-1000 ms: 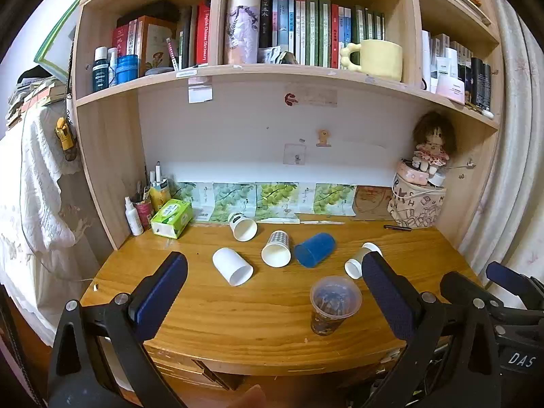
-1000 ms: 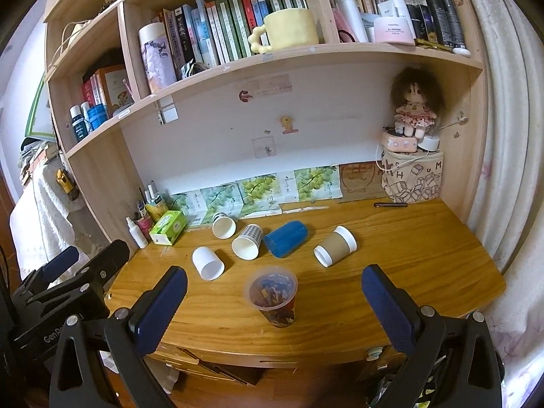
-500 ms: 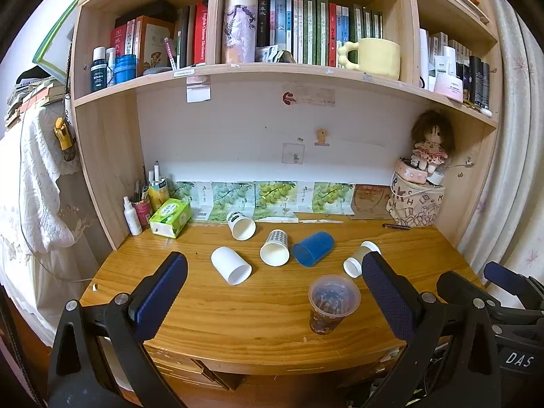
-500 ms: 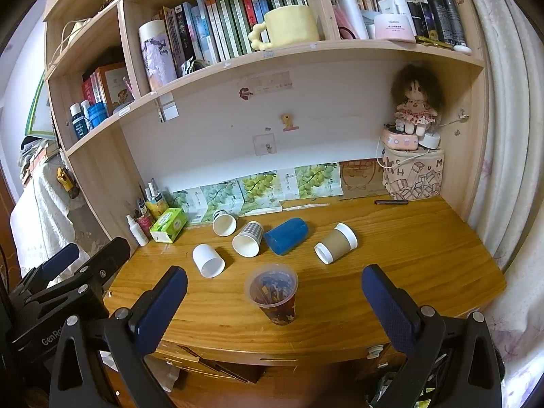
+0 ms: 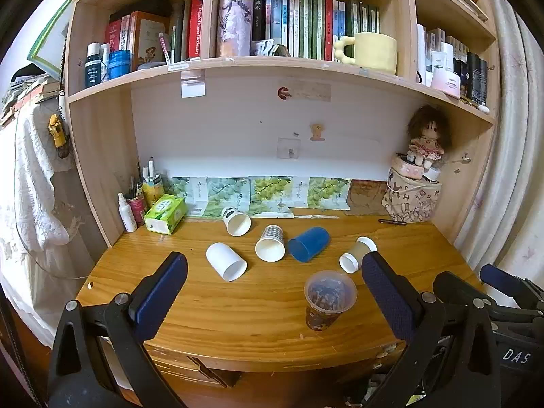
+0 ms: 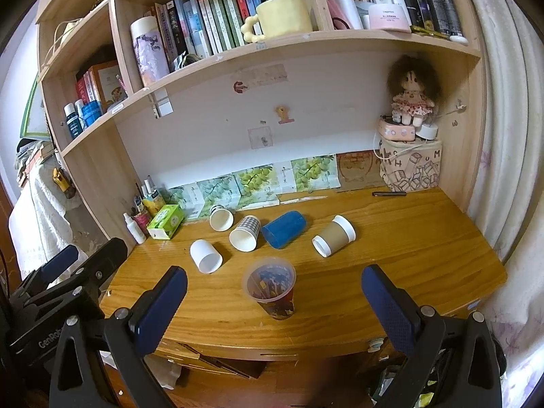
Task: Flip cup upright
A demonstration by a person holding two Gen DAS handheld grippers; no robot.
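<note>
A wooden desk (image 5: 258, 309) sits under bookshelves, with six cups scattered across it. Five lie on their sides in a loose row across the middle of the desk. Nearest the back edge is a white paper cup with a dark band (image 5: 236, 221), its mouth toward the front. Just in front of it and to the right lies a checked paper cup (image 5: 270, 243), and touching that one's right side is a blue plastic cup (image 5: 308, 244). Toward the left, a plain white cup (image 5: 225, 261) lies alone. Toward the right, a brown-sleeved cup with a white lid (image 6: 334, 235) lies apart from the others. The sixth, a clear plastic cup with a printed pattern (image 5: 329, 300), stands upright near the front edge.

Both tools hang in the air off the front edge of the desk, touching nothing. The left gripper (image 5: 272, 294) has its blue-padded fingers (image 5: 159, 294) spread wide and empty. The right gripper (image 6: 272, 306) is likewise spread wide and empty, with the clear cup framed between its fingers but farther in.

A green tissue box (image 5: 165, 213) stands at the back left corner, and a doll (image 5: 426, 139) sits on a patterned box at the back right corner.
</note>
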